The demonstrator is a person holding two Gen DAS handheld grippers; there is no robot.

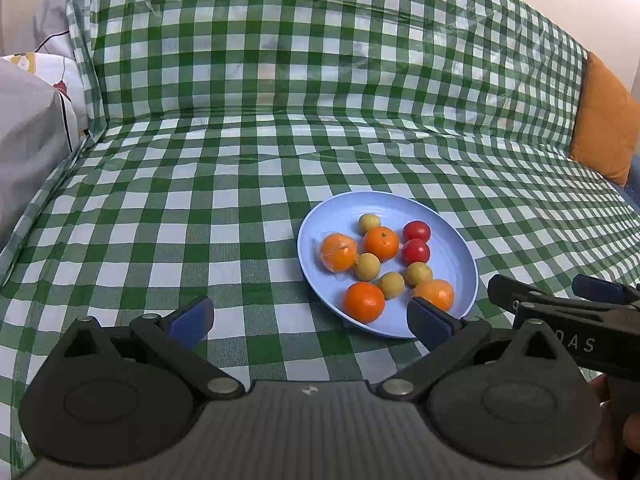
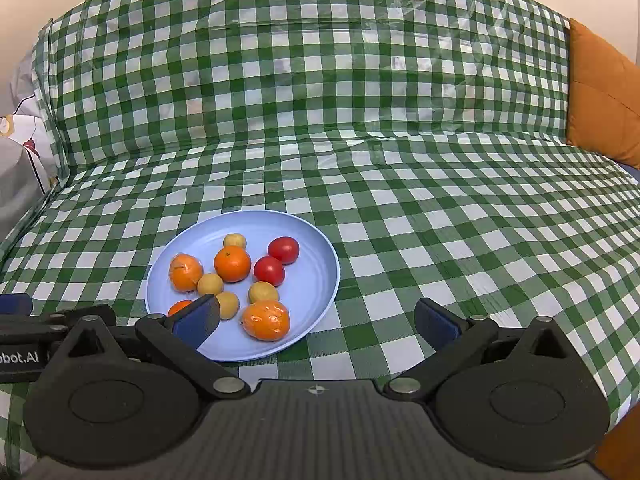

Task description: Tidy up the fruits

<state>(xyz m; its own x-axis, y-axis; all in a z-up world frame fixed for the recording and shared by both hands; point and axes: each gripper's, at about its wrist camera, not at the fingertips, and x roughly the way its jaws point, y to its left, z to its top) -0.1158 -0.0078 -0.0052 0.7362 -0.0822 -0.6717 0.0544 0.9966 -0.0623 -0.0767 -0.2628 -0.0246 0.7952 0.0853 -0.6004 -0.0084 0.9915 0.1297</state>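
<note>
Hovering near blue plate (image 2: 320,280), left gripper (image 1: 310,322) and right gripper (image 2: 318,320) both spread, empty; approaching wrapped orange (image 2: 266,320) at 6 o'clock, squeezing gently

A green-and-white checked cloth (image 2: 400,184) covers everything around the pale blue plate (image 2: 316,280). On the plate sit bright orange mandarins (image 2: 232,264), two red tomatoes (image 2: 269,270) and dull yellow small fruits (image 2: 263,292). Right of the plate, a burnt-orange cushion (image 2: 600,96). Both black grippers carry dark blue pads (image 2: 198,320).
</note>
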